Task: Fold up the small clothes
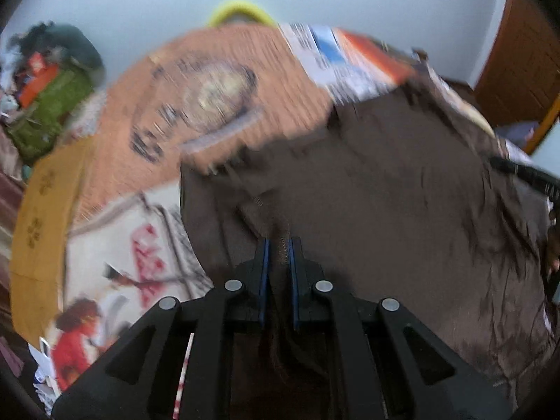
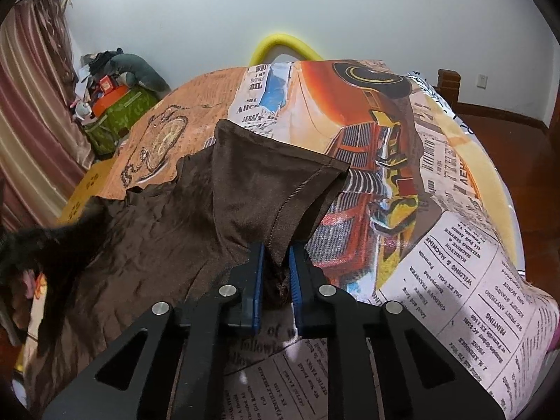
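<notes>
On the bed with the printed newspaper-pattern cover (image 2: 455,245), the crumpled dark brown fabric garment (image 2: 252,182) is pinched by both the left gripper (image 1: 278,245) and the right gripper (image 2: 276,255), fingers closed on cloth; advisable: lift evenly, keeping the edge taut before folding

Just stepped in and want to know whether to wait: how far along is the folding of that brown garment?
Early. Done: both grips are set. In hand: the left gripper and right gripper each pinch the brown garment, a hemmed corner standing up. Left: it still sprawls wrinkled over the printed bedspread, no neat fold showing.
</notes>
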Motion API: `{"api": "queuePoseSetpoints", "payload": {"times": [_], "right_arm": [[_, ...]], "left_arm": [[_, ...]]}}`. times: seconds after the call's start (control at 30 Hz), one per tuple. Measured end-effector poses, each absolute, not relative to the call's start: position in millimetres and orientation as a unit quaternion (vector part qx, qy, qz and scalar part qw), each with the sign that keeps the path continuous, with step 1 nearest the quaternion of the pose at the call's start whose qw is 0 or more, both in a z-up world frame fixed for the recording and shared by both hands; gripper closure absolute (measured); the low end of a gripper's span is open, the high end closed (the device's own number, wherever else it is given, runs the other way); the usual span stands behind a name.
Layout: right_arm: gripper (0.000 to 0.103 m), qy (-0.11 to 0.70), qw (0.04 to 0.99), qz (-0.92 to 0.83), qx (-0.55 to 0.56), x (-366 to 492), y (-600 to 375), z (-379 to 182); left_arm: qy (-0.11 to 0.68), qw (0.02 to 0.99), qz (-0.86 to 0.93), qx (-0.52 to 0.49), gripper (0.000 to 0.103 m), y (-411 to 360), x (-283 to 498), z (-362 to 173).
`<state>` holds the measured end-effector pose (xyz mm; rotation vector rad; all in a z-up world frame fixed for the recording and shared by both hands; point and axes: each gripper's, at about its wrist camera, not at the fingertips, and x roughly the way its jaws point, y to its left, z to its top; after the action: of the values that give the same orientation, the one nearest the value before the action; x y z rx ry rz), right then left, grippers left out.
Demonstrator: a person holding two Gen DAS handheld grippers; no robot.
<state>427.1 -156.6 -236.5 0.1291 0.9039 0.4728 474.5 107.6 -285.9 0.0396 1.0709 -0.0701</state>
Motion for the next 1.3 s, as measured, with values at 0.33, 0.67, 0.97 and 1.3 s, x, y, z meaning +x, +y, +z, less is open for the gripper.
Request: {"api": "queuePoseSetpoints", "payload": {"times": [0.33, 0.67, 0.97, 1.3], "right_arm": [[0.096, 0.422, 0.871, 0.24, 0.082, 425.2, -163.7, -229.4], [0.081, 0.421, 0.874, 0.216, 0.109, 436.9, -179.8, -208.0], [0.065, 0.463, 0.865, 0.184, 0.051, 486.2, -161.2, -219.3], [0.058, 0.512, 0.835, 0.178, 0.092, 518.9, -159.1, -251.8]], "left_arm": [[0.457, 0.889, -0.015, 0.018, 0.063, 125.5, 445.6, -249.1], [0.454, 0.888, 0.06, -0.048, 0.042, 193.8, 454.7, -250.1], [0.527, 0.847, 0.067, -0.021, 0.041, 174.9, 468.8, -322.8], [0.487, 0.87, 0.073, -0.002, 0.04, 182.2, 449.8, -293.4]]}}
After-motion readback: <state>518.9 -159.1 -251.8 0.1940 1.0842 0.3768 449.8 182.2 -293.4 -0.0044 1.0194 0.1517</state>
